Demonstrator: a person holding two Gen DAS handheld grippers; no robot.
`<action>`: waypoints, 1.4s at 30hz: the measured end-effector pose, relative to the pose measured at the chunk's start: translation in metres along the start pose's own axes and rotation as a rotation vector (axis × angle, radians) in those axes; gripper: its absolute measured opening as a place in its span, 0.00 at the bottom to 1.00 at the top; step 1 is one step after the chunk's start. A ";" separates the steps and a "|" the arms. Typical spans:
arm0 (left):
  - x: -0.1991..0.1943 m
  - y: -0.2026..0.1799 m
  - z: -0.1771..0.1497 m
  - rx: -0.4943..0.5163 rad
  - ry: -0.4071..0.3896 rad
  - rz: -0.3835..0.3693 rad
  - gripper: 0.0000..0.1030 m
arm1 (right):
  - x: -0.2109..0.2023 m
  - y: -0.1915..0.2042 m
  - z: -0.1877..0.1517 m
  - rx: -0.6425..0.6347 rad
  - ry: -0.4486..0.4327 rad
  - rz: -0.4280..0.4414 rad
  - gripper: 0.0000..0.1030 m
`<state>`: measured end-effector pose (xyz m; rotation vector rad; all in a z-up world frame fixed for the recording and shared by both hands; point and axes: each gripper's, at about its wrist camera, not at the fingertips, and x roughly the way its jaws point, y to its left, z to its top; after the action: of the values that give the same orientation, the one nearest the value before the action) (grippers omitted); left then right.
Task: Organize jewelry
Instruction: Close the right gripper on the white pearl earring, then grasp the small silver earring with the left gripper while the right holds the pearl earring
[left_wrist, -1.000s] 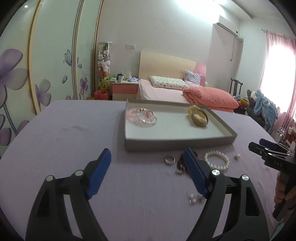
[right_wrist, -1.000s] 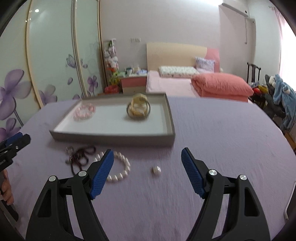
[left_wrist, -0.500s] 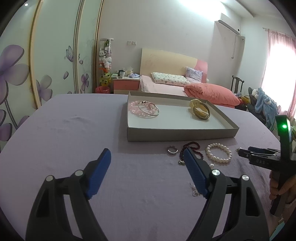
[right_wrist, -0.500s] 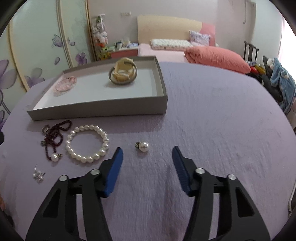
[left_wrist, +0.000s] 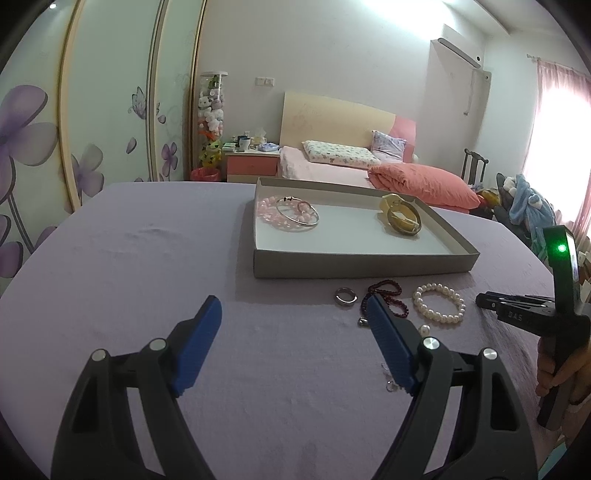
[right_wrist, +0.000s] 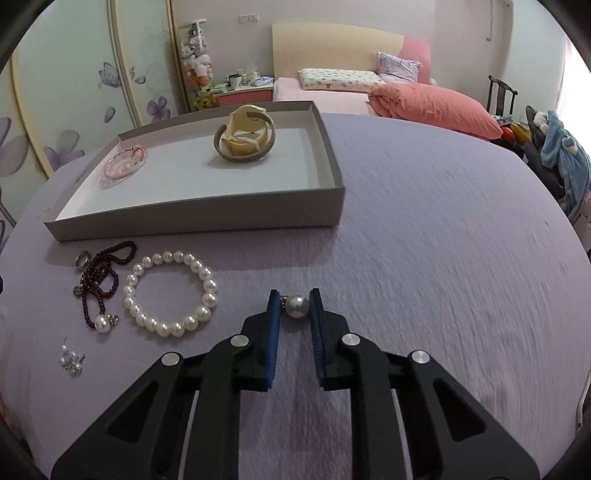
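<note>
**Ana:** Right claw (right_wrist: 295, 303) is pinching the single pearl earring (right_wrist: 297, 305) between its blue pads; the jaws have just been closing, and the pearl is sitting right at their tips, low over the purple tabletop (right_wrist: 424, 240). Left claw (left_wrist: 291, 332) is hanging released over bare cloth, holding nothing.

**Ben:** So how should the lift be going?

**Ana:** I'd judge the grip shallow: a round, smooth bead caught only by the pad tips is likely to be squirting out. Raising it slowly and straight up, keeping the pads squeezed, then carrying it over the near wall of the grey tray (right_wrist: 199, 218) and lowering before letting go is looking like the safe way. The clear floor between the pink bead bracelet (right_wrist: 123, 166) and the cream-and-gold bangles (right_wrist: 243, 138) is offering room.

**Ben:** What are you not seeing well?

**Ana:** Whether the pearl is already lifting off the cloth or resting on it, I cannot tell. Its little metal fitting is half hiding behind the left pad. In the left wrist view, that claw's right finger is covering part of the dark bead necklace (right_wrist: 99, 273) and the small cluster earrings (right_wrist: 72, 359); the white pearl bracelet (left_wrist: 439, 302) and silver ring (left_wrist: 346, 296) are showing clearly. The person's hand (left_wrist: 557, 373) is cut off at the frame edge.
</note>
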<state>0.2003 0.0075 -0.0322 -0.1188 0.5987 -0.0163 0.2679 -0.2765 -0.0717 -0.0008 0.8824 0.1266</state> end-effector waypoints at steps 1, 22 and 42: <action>0.000 -0.001 0.000 0.002 0.003 -0.005 0.77 | -0.002 -0.003 -0.002 0.011 0.000 0.000 0.16; 0.045 -0.089 -0.031 0.285 0.324 -0.173 0.33 | -0.017 -0.031 -0.017 0.099 -0.005 0.016 0.16; 0.030 -0.016 -0.016 0.061 0.269 -0.088 0.09 | -0.016 -0.029 -0.016 0.086 -0.002 0.001 0.16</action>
<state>0.2162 -0.0112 -0.0605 -0.0841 0.8608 -0.1378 0.2492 -0.3083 -0.0713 0.0795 0.8851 0.0896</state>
